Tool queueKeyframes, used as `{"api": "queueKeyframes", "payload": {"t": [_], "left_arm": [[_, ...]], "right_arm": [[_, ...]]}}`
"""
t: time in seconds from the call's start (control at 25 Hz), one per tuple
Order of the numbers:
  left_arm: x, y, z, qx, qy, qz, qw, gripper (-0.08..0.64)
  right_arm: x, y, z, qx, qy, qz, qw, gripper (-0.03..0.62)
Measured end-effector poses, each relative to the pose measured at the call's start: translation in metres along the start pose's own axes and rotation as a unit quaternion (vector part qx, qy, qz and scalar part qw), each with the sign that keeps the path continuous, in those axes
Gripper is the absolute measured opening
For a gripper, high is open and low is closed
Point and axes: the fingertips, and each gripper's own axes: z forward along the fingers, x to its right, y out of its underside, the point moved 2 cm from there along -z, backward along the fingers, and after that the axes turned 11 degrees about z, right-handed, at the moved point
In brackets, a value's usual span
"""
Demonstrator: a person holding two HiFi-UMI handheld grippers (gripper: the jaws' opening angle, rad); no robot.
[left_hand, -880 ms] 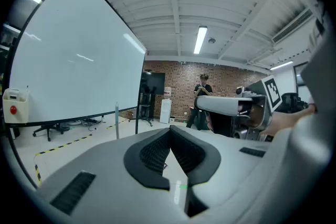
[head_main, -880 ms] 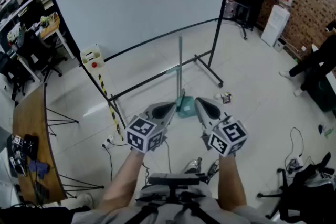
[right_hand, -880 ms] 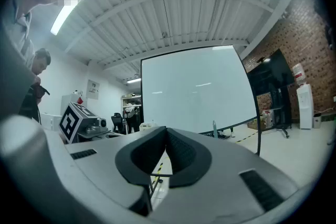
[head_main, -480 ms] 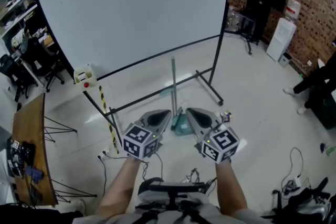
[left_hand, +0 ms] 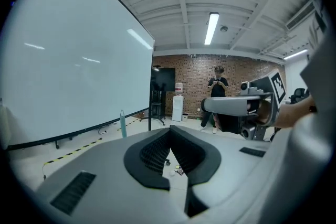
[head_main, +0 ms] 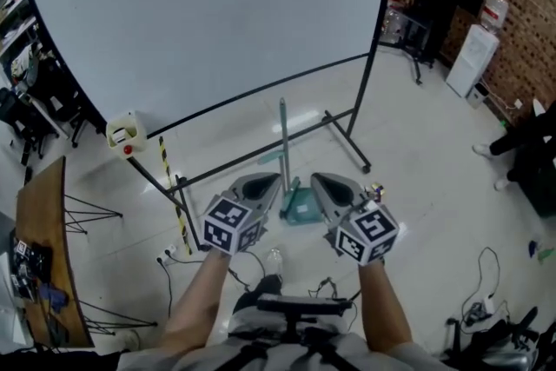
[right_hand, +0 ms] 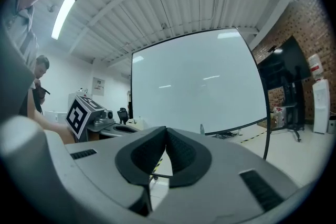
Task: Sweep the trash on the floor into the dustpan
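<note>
A teal dustpan stands on the pale floor with its long handle upright, just beyond and between my two grippers. A few small bits of trash lie on the floor to its right; they also show as the trash below the left jaws. My left gripper and right gripper are held side by side above the floor. Both are shut with nothing between the pads. In the left gripper view the handle stands at the left.
A large whiteboard on a black wheeled frame stands behind the dustpan. A yellow-black strip and cables lie at the left, beside a wooden table. A person stands at the right, and more cables lie there.
Both grippers stay side by side and shut. The view has tilted, so the whiteboard fills more of the top and the dustpan sits a little lower between the grippers.
</note>
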Motion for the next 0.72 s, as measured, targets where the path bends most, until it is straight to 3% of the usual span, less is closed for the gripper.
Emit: {"api": "queueKeyframes", "payload": {"t": [0.28, 0.44, 0.72], "left_arm": [[-0.032, 0.049, 0.041, -0.020, 0.001, -0.022, 0.9996, 0.003], [-0.054, 0.074, 0.065, -0.033, 0.024, -0.035, 0.9985, 0.003], [-0.075, 0.102, 0.102, -0.080, 0.056, -0.017, 0.9951, 0.003]], "right_arm": [[0.042, 0.017, 0.033, -0.056, 0.021, 0.005, 0.998, 0.000], [0.059, 0.023, 0.060, -0.080, 0.040, 0.004, 0.996, 0.000], [0.082, 0.029, 0.097, -0.105, 0.058, 0.025, 0.992, 0.000]]}}
